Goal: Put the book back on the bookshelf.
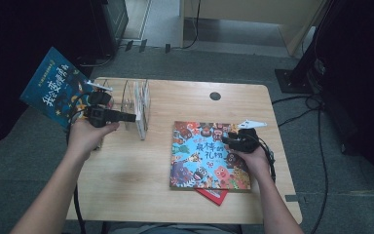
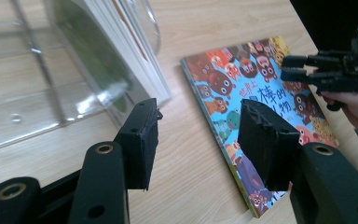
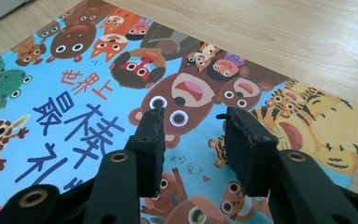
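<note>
A colourful animal picture book (image 1: 199, 161) lies flat on the right half of the wooden table (image 1: 126, 175). My right gripper (image 1: 226, 141) hovers over its upper right part, open, with nothing between its jaws; in the right gripper view (image 3: 193, 121) the cover (image 3: 74, 84) shows just below the pads. My left gripper (image 1: 130, 117) points right, level, beside a clear acrylic book rack (image 1: 137, 105), and is open and empty (image 2: 200, 116). The rack (image 2: 28, 93) holds a few thin upright books (image 2: 121, 51). The left gripper view also shows the picture book (image 2: 223, 88) and the right gripper (image 2: 293, 67) farther off.
A blue book (image 1: 53, 87) leans out past the table's left edge behind the left hand. A red book (image 1: 215, 196) sticks out from under the picture book near the front edge. A round cable hole (image 1: 215, 96) sits at the table's back.
</note>
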The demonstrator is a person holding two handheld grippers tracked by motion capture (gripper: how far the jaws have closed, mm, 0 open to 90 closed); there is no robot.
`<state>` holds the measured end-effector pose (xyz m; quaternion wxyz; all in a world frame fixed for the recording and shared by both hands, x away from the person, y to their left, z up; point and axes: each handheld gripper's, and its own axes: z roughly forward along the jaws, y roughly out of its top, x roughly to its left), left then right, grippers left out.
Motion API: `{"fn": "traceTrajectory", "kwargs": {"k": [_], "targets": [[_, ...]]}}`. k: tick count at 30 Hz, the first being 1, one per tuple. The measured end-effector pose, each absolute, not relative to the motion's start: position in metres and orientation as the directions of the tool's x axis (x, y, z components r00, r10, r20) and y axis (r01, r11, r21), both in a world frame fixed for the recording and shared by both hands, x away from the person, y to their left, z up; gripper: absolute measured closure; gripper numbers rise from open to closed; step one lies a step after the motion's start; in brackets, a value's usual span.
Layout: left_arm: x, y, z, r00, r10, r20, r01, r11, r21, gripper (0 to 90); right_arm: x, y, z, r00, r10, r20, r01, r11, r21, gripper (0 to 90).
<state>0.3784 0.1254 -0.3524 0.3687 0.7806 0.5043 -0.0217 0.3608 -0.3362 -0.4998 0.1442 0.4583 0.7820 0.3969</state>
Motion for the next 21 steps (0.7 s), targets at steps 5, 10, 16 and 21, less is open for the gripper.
{"fn": "traceTrajectory", "kwargs": {"k": [5, 10, 16, 21], "targets": [[0.372, 0.112, -0.373, 0.508, 0.755, -0.414, 0.804, -0.243, 0.543, 47.9, 0.360, -0.337, -0.501, -0.535, 0.834, 0.138, 0.605, 0.264, 0.751, 58.8], [0.369, 0.099, -0.391, 0.525, 0.739, -0.422, 0.803, -0.267, 0.532, 47.1, 0.356, -0.336, -0.502, -0.529, 0.839, 0.129, 0.599, 0.261, 0.757, 58.9], [0.370, 0.084, -0.407, 0.543, 0.723, -0.427, 0.799, -0.287, 0.529, 47.4, 0.350, -0.340, -0.502, -0.511, 0.846, 0.152, 0.612, 0.234, 0.756, 63.2], [0.368, 0.068, -0.419, 0.566, 0.709, -0.420, 0.788, -0.318, 0.527, 47.2, 0.343, -0.349, -0.501, -0.482, 0.863, 0.151, 0.623, 0.216, 0.751, 66.8]]}}
